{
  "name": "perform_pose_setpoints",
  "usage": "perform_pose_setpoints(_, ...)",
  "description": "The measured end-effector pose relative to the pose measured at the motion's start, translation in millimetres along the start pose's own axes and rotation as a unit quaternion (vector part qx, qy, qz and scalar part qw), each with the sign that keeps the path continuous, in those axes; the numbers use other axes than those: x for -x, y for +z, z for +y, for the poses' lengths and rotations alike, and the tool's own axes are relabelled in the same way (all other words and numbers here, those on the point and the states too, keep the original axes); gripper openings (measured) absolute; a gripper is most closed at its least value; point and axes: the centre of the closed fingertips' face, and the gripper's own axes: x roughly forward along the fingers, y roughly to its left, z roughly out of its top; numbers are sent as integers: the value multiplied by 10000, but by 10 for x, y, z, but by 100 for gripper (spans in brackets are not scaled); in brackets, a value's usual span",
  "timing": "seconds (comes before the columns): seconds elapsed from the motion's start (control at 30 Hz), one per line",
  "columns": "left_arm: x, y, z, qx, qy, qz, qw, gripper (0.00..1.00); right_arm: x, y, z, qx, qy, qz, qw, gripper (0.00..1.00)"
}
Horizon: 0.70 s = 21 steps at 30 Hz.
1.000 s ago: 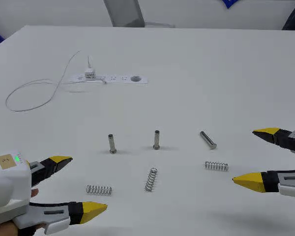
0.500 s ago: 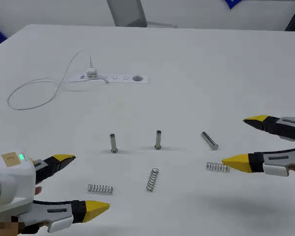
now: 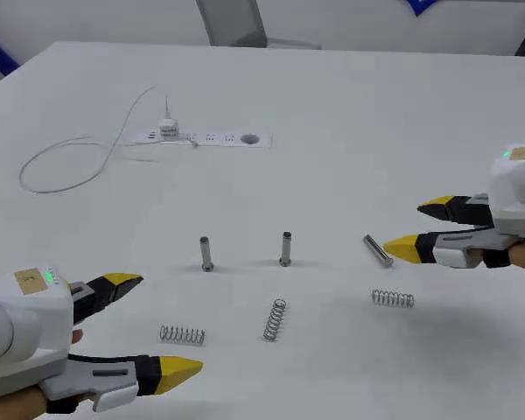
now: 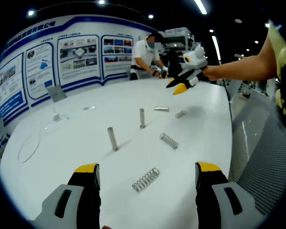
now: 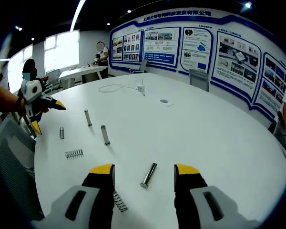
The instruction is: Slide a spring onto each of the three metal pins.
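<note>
Steel pins stand on the white table [image 3: 350, 131]: we see the left pin [image 3: 206, 254] and middle pin [image 3: 285, 248] upright, and the third pin [image 3: 376, 250] lying flat. Coiled springs [image 3: 275, 318] lie loose nearer us. Our right gripper [image 3: 409, 227], empty and less open than before, has moved from the right spring [image 3: 393, 298] to the third pin; our left gripper [image 3: 170, 324] gapes wide, empty.
</note>
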Motion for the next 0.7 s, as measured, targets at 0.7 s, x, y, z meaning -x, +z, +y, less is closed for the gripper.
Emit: perform_pose_setpoints(0.7,8,-58,25,47,41,44,10000,83,-437,-116,-164,-305,-280,974,9944,27)
